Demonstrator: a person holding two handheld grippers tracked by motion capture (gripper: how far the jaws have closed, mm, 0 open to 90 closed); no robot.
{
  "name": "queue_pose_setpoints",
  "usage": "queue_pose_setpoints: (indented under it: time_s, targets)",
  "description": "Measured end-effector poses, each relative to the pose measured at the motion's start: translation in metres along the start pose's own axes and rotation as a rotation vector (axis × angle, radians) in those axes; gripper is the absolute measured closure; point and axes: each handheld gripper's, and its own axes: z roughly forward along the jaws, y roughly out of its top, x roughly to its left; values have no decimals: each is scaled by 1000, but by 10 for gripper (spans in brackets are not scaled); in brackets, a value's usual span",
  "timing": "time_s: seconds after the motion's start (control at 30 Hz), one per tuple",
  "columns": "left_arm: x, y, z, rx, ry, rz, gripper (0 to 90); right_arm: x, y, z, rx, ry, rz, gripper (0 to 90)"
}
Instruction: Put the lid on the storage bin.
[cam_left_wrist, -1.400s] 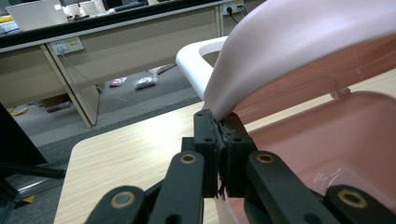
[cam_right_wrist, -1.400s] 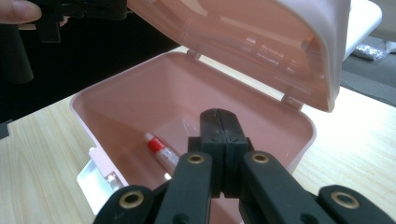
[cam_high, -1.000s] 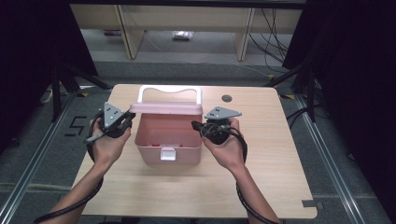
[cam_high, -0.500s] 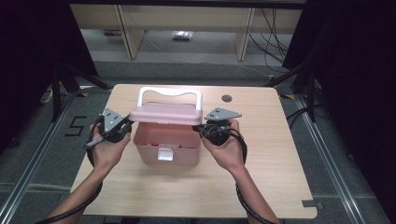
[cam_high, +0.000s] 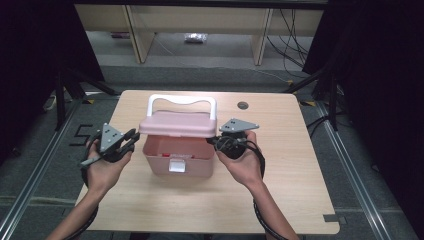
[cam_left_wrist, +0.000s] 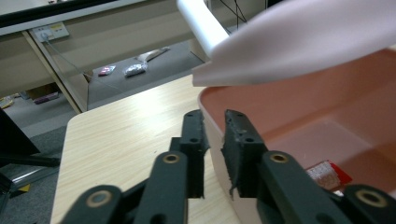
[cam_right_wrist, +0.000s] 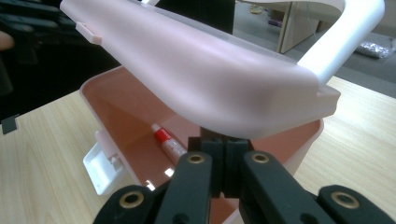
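Note:
A pink box stands mid-table with its pink lid tilted up at the front and a white handle on top. My left gripper is at the box's left side. In the left gripper view its jaws have just been opening and stand narrowly apart on either side of the box's wall rim. My right gripper is at the right side, shut, with its tips tucked under the lid's edge. Inside lie a red-capped tube and a red packet.
A white latch hangs on the box's front. The wooden table has a round cable hole at the back right. Beyond the table are shelf legs and small packets on the floor.
The lid's front has lifted, so the box's inside now shows. My left gripper has shifted slightly left and nearer. The right gripper has stayed put.

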Motion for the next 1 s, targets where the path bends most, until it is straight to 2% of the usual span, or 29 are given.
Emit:
queue_pose_setpoints:
  time_s: [0.03,0.07,0.13,0.2,0.23,0.3,0.33,0.37,0.4,0.43,0.53,0.57,0.63,0.7,0.73,0.77,0.8,0.83,0.87,0.9,0.97,1.0]
  targets:
    - [2,4,-6,-29,6,-12,854,1,-1,-1,10,0,24,900]
    - [2,9,-11,-49,10,-17,874,0,-1,-1,6,-4,0,900]
    - [2,18,-17,-78,1,-20,896,1,-3,-1,6,7,4,900]
    - [-2,28,-20,-115,-31,-24,898,1,-4,-1,11,8,-1,900]
    - [-3,30,-20,-117,-41,-22,899,1,-4,-2,15,-6,4,900]
    - [-8,35,-18,-134,-76,-22,899,1,-5,-2,19,2,-10,900]
    - [-12,36,-16,-129,-89,-14,898,1,-5,-2,19,-4,-14,900]
    - [-14,36,-15,-130,-98,-18,899,3,-7,-2,21,0,20,900]
    - [-16,35,-13,-125,-107,-12,898,2,-7,-1,20,13,-1,900]
    - [-18,34,-11,-122,-111,-8,898,4,-8,-2,27,0,12,900]
    - [-22,31,-5,-110,-125,-5,897,2,-10,-1,31,10,-10,900]
    - [-23,30,-4,-106,-130,-7,897,4,-11,-3,43,3,20,900]
    - [-23,29,-2,-98,-131,-3,896,2,-12,-1,35,18,-11,900]
    - [-24,28,-2,-94,-132,-3,896,2,-14,-1,45,13,-10,900]
    - [-24,28,-2,-94,-132,-5,896,4,-15,-3,61,0,21,900]
    - [-23,27,-2,-94,-131,-2,896,2,-15,-2,56,14,4,900]
    - [-23,26,-2,-95,-130,-7,896,2,-16,-3,52,0,-13,900]
    - [-23,25,-2,-92,-128,-7,896,2,-16,-3,60,11,0,900]
    - [-23,24,-2,-90,-128,-6,896,2,-17,-3,53,16,-9,900]
    - [-22,22,-1,-85,-130,-10,896,3,-17,-4,57,17,11,900]
    - [-22,19,-1,-76,-131,-8,896,1,-19,-4,64,20,-6,900]
    - [-23,18,-1,-74,-130,-10,896,2,-19,-5,81,26,12,900]
